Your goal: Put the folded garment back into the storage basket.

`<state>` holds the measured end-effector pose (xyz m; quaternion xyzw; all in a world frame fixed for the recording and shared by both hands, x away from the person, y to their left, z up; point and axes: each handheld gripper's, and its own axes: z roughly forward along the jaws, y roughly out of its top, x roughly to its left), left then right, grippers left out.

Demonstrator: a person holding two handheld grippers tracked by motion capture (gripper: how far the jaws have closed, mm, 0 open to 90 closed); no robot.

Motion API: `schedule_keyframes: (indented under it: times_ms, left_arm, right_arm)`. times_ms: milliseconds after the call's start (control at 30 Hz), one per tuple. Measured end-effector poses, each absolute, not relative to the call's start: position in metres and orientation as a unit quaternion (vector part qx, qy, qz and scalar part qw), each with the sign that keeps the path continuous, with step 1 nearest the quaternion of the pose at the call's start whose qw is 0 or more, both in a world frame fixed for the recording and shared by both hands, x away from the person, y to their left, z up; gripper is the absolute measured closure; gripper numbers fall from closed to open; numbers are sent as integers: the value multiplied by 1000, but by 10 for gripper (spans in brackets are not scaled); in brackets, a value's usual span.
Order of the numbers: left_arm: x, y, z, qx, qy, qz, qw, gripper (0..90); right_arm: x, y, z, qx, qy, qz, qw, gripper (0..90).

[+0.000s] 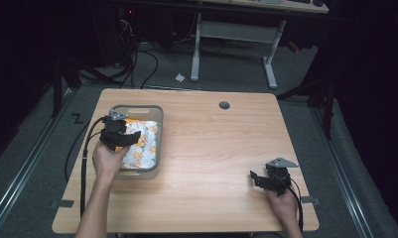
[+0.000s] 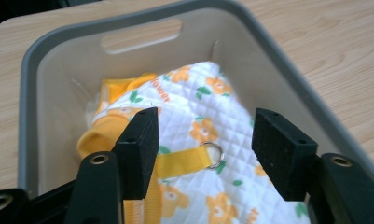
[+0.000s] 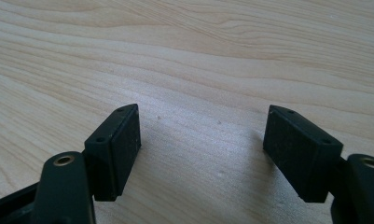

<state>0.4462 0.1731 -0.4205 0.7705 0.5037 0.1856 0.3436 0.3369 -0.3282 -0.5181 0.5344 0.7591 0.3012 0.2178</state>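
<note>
Left gripper (image 1: 132,139): held by the left hand (image 1: 107,159) near the table's left edge, forearm entering from the bottom, jaws parted with nothing pressed between the pads. Right gripper (image 1: 253,177): held by the right hand (image 1: 284,204) near the front right corner, jaws pointing left, spread wide, empty, close above the tabletop.

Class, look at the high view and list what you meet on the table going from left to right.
Left gripper over the grey bin, which holds a white and orange quilted cloth → round hole in the table top → right gripper, resting on bare wood near the table's right edge.
</note>
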Motion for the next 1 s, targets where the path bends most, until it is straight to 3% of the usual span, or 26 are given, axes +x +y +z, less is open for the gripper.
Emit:
schedule_keyframes:
  times_ms: [1000]
  left_arm:
    - [401,146,-392,767,455,181,414,373]
  right_arm:
    - [337,-328,-518,535,759,301,218,277]
